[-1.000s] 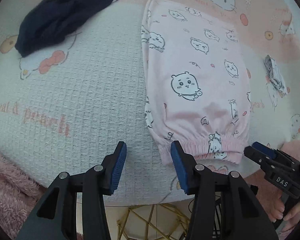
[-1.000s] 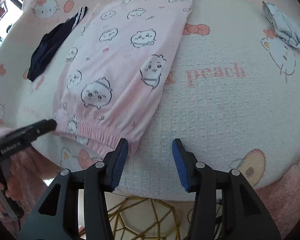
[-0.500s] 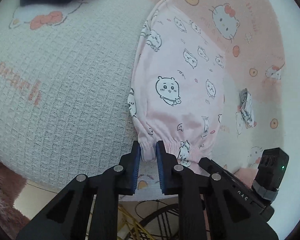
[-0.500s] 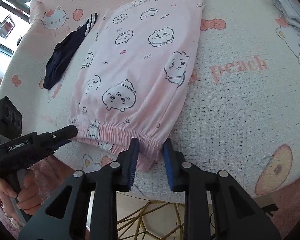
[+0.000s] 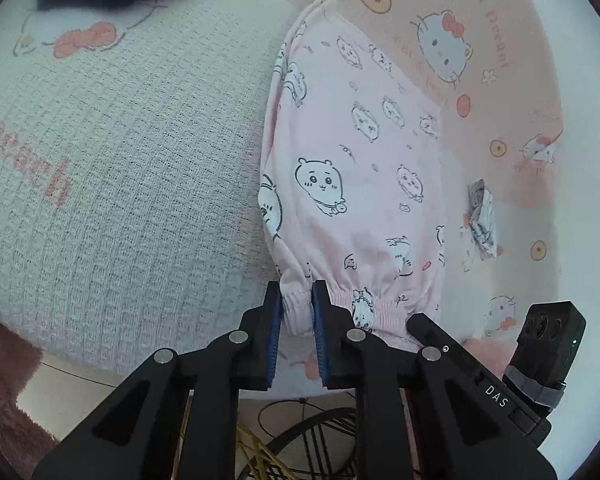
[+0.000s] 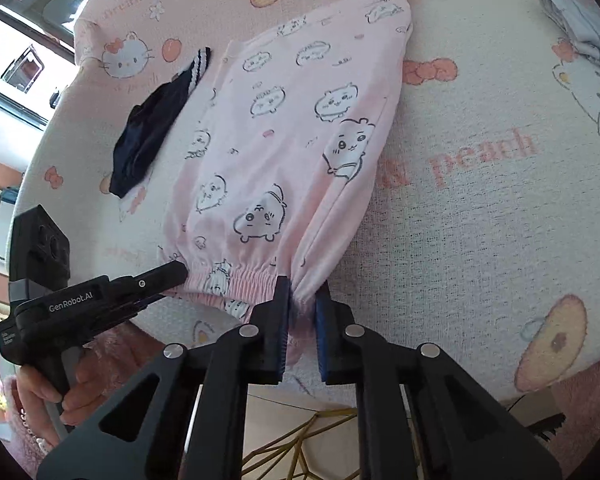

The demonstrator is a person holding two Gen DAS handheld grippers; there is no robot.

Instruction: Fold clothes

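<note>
Right wrist only: person's hand (image 6: pixel 56 392) on the left gripper's handle.
Pink trousers (image 5: pixel 352 176): flat on the blanket (image 5: pixel 140 160) (cartoon print).
Left gripper (image 5: pixel 296 300): fingers clamped on waistband's left corner.
Right gripper (image 6: pixel 302 294): fingers closing, pinching waistband's right corner.
Navy garment (image 6: pixel 152 128): beyond, left.

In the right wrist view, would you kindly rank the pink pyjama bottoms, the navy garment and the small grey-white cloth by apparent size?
1. pink pyjama bottoms
2. navy garment
3. grey-white cloth, partly cropped by the fisheye edge, so its rank against the navy one is unsure.
</note>
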